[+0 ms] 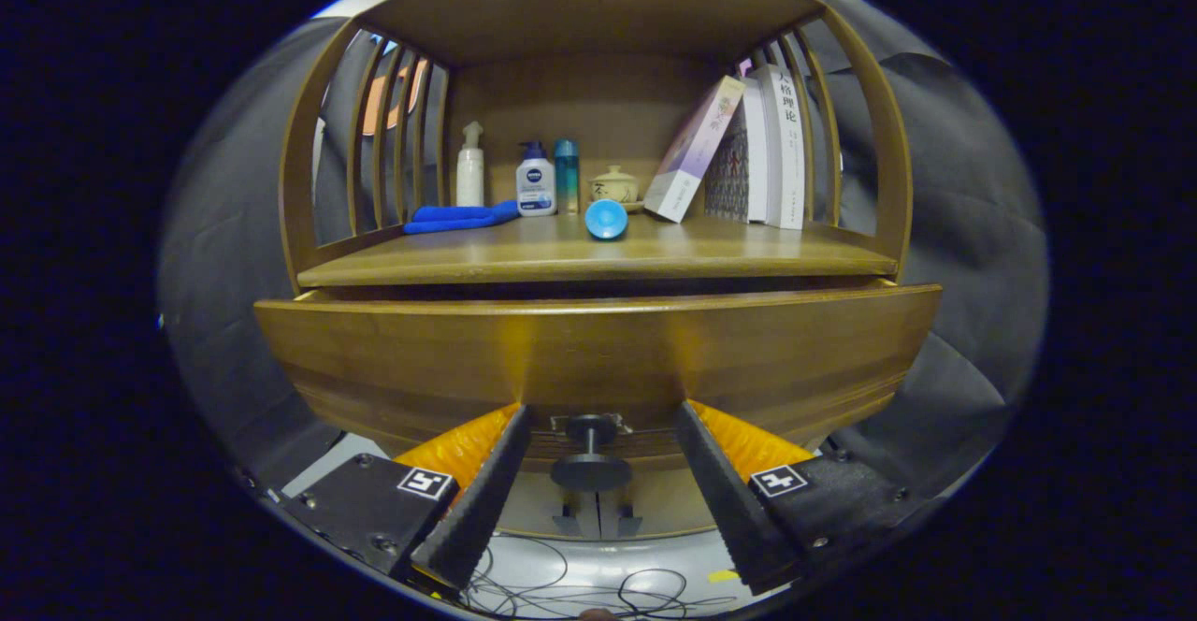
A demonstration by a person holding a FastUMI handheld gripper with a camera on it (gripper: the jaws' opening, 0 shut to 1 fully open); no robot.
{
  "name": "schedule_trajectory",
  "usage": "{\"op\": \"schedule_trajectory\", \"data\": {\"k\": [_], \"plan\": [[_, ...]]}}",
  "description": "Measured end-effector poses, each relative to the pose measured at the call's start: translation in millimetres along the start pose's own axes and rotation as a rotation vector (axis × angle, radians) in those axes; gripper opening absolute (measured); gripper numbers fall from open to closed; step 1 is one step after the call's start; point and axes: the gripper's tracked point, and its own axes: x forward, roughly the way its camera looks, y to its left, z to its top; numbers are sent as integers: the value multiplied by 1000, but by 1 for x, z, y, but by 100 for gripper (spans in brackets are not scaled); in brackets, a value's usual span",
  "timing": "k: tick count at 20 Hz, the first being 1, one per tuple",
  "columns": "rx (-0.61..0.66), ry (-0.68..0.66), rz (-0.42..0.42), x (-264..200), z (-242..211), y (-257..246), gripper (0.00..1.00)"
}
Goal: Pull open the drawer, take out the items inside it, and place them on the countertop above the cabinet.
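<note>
Drawer [598,350], a broad wooden front, sits directly under the bench [598,261] of the cabinet and seems to stand a little proud of it, with a dark gap along its top edge (whether it is slightly open or simply overhangs I cannot tell). Its inside is hidden, so what it holds cannot be seen.

A small round knob [590,457] on a short stem sticks out from the lower middle of the drawer front, and that looks like the one place to take hold. The claw [598,434] is released, its fingers spread wide either side of the knob with clear space on both sides, touching nothing. The knob looks hard, smooth and narrow, so a grip would likely slip unless the fingers close behind its disc, on the stem. The drawer itself looks stiff, solid wood, probably fairly heavy, and likely to want a straight, level pull.

Along the bench's back edge stand a white spray bottle [469,167], a pump bottle [535,180], a teal bottle [566,175] and a lidded ceramic jar [614,185]; a blue cloth [460,218] lies toward the left edge, a blue round cap [606,220] near the middle, books [757,149] lean at the right. The front edge has bare wood.
</note>
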Motion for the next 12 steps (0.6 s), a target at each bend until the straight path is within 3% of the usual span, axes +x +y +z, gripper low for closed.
{"op": "schedule_trajectory", "data": {"k": [12], "plan": [[-14, -34, -7, 39, 12, 0, 100]]}}
